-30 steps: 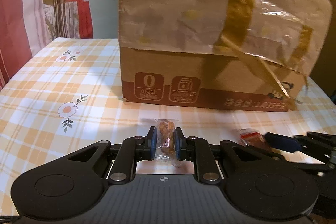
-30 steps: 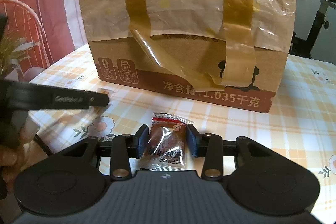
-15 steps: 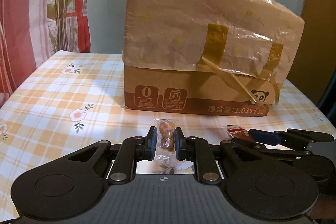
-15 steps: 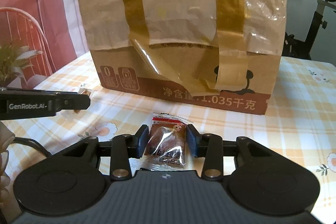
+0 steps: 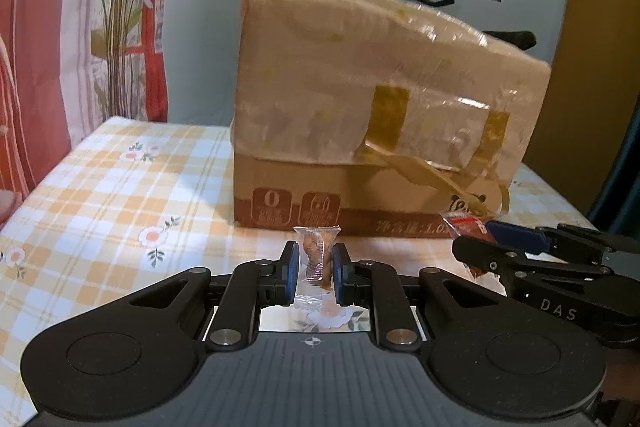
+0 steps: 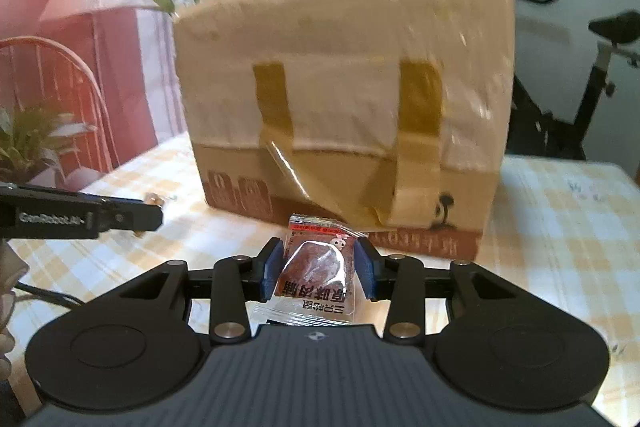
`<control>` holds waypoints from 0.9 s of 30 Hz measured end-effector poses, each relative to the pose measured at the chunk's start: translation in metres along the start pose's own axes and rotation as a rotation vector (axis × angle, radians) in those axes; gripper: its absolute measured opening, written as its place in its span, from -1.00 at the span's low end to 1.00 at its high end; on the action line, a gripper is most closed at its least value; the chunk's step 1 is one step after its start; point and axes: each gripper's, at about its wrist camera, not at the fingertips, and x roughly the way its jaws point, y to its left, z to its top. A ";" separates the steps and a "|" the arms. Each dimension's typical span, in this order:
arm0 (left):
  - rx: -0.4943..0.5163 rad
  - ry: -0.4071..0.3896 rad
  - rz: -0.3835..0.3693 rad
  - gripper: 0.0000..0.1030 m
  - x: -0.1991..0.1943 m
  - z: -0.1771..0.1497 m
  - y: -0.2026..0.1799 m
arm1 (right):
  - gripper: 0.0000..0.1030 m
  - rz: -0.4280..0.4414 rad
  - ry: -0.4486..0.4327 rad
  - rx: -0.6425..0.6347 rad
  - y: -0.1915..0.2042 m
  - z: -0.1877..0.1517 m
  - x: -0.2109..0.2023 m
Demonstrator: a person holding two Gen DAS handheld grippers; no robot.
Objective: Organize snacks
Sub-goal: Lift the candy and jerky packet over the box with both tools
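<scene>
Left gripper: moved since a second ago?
Yes. The left gripper, shut on its snack, has pulled back and risen: the cardboard box looks smaller and its top now shows.

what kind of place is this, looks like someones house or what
Most likely a room in a home. A checked, flowered tablecloth covers the table, a curtain printed with plants hangs behind, and what looks like an exercise bike stands to the right. A taped cardboard box sits on the table.
</scene>
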 end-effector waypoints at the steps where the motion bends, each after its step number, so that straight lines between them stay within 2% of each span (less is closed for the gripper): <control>1: 0.006 -0.008 -0.002 -0.64 -0.002 0.002 -0.001 | -0.19 0.003 -0.012 -0.006 0.001 0.002 -0.002; 6: 0.017 -0.054 -0.006 -0.64 -0.013 0.014 -0.001 | -0.19 0.025 -0.080 -0.046 0.011 0.016 -0.015; 10: 0.032 -0.113 -0.007 -0.64 -0.022 0.036 0.000 | -0.19 0.038 -0.153 -0.082 0.015 0.032 -0.028; 18: 0.045 -0.252 -0.020 -0.64 -0.029 0.099 -0.006 | -0.19 0.066 -0.304 -0.080 0.005 0.100 -0.035; 24: 0.087 -0.305 -0.038 -0.64 -0.006 0.145 -0.017 | -0.19 0.044 -0.331 -0.084 -0.013 0.144 -0.017; 27: 0.106 -0.297 -0.026 -0.63 0.015 0.163 -0.021 | -0.19 0.017 -0.289 -0.062 -0.024 0.162 0.003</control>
